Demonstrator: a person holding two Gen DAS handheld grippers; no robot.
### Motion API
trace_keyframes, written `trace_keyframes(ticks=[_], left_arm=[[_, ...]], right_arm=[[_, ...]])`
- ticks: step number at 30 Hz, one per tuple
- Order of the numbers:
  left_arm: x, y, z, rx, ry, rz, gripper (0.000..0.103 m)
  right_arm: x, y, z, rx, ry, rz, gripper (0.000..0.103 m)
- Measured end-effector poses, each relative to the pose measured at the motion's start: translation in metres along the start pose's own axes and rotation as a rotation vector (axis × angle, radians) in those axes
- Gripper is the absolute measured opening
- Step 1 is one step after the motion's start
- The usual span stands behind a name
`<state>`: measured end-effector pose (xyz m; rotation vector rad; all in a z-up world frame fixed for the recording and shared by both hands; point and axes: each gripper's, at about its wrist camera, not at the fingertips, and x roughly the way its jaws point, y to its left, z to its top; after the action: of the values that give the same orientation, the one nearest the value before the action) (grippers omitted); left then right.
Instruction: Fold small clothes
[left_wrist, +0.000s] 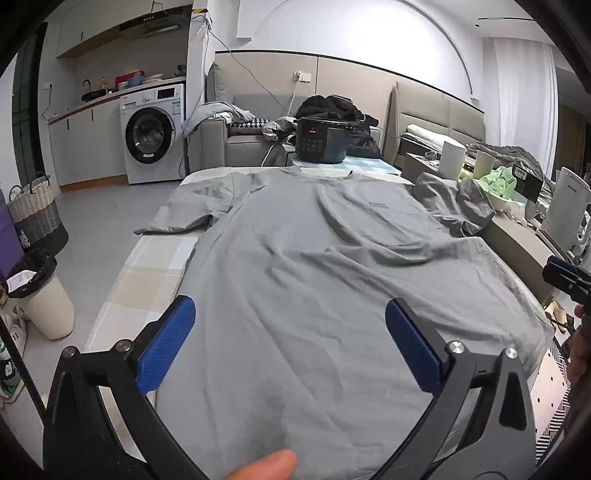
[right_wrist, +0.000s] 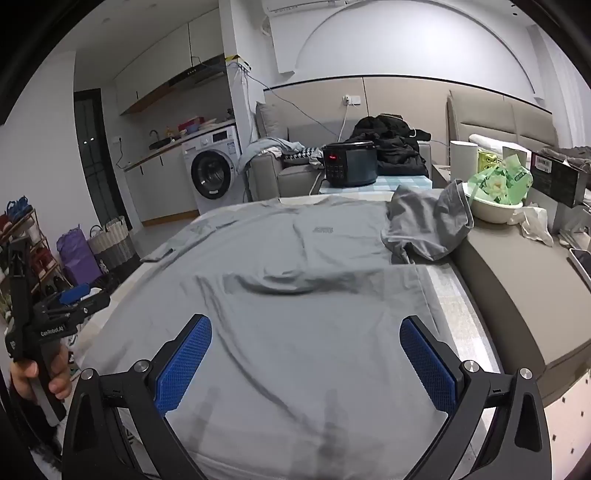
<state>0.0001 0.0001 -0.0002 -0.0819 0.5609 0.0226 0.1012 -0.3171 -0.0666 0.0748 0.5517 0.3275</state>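
From the left wrist view we see the grey T-shirt spread flat on the table, its collar on the side toward the dark cooker that stands at the far end. One sleeve reaches out on the washing-machine side of the shirt; the other sleeve, on the opposite side, lies crumpled. Our left gripper hangs over the shirt's hem, jaws spread wide with nothing between the blue pads. A fingertip shows at the bottom edge, below the shirt.

From the right wrist view the same shirt lies below us, collar again toward the cooker. Our right gripper is above the hem, jaws fully apart and gripping nothing. The crumpled sleeve bunches up beside a white bowl holding a green bag. Across the shirt from that bowl, a hand holds the left gripper off the shirt's edge.
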Motion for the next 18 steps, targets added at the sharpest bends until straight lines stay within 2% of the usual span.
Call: trace_keyframes(ticks=[3,5,8,18], left_arm=[[-0.002,0.001,-0.001,-0.001,-0.007,-0.005,0.102],[-0.002,0.004,-0.004,0.000,-0.007,-0.008,0.102],[0.003,0.004,-0.001,0.005,0.025,-0.010,0.102],[0.008,-0.001,-0.005,0.008,0.028,-0.019,0.102]], right_arm=[[-0.002,-0.002,-0.004,0.039,0.019,0.012,0.103],[0.006,-0.004,0.001,0.047,0.065,0.002,0.103],[0.002,-0.004,0.000,0.050,0.046,0.008,0.103],[-0.001,-0.002,-0.008,0.042,0.038,-0.010,0.103]])
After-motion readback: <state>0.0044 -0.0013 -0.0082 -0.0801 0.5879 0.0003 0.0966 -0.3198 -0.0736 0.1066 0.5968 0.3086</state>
